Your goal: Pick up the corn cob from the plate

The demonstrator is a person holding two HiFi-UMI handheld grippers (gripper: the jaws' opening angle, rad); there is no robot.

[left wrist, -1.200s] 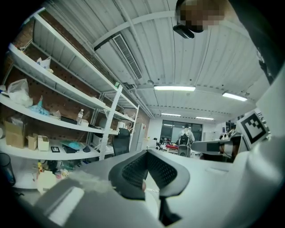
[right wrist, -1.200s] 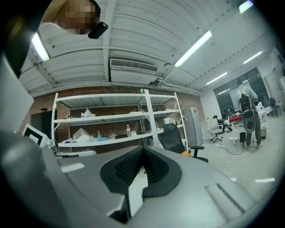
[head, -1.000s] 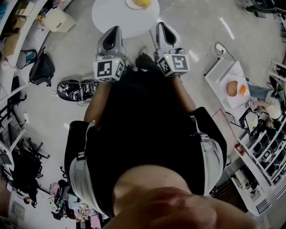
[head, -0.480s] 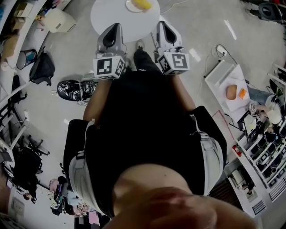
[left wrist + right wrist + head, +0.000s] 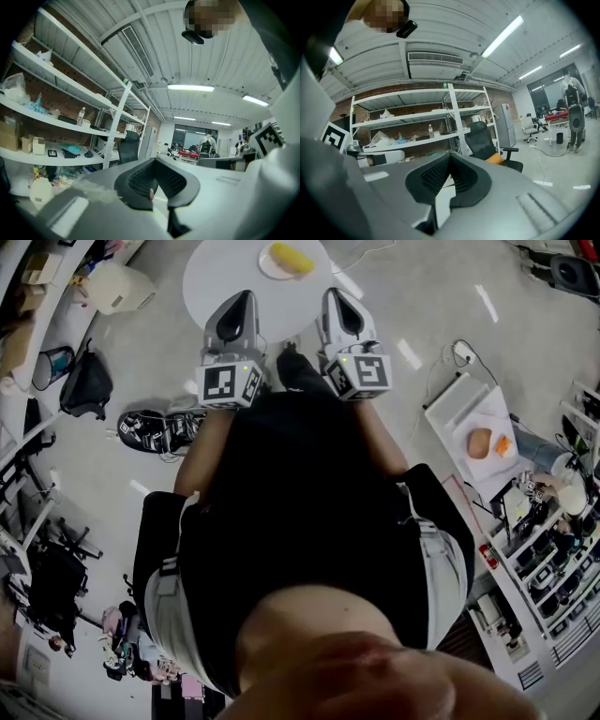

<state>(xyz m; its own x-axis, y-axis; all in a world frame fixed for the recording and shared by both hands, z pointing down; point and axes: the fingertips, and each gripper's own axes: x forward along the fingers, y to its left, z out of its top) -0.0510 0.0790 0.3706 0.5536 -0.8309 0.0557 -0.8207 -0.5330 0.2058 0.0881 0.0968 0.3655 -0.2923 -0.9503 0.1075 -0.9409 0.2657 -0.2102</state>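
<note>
The yellow corn cob (image 5: 292,257) lies on a small white plate (image 5: 267,264) on a round white table (image 5: 220,282) at the top of the head view. My left gripper (image 5: 240,300) and right gripper (image 5: 336,294) are held side by side in front of my body, pointing level toward the table, with their tips over its near edge. Both are short of the plate. In the left gripper view the left gripper (image 5: 152,187) has its jaws together with nothing between them. The right gripper (image 5: 447,183) looks the same in its own view. Neither gripper view shows the corn.
A black backpack (image 5: 89,385) and a dark bag (image 5: 155,427) lie on the floor at the left. A white side table (image 5: 469,404) with a bun (image 5: 479,442) stands at the right. Shelving racks (image 5: 70,122) line the wall, with an office chair (image 5: 487,138) beside them.
The table with the plate and corn has slid down into the head view, closer to me. Both grippers have advanced with my body toward it and stayed shut.
</note>
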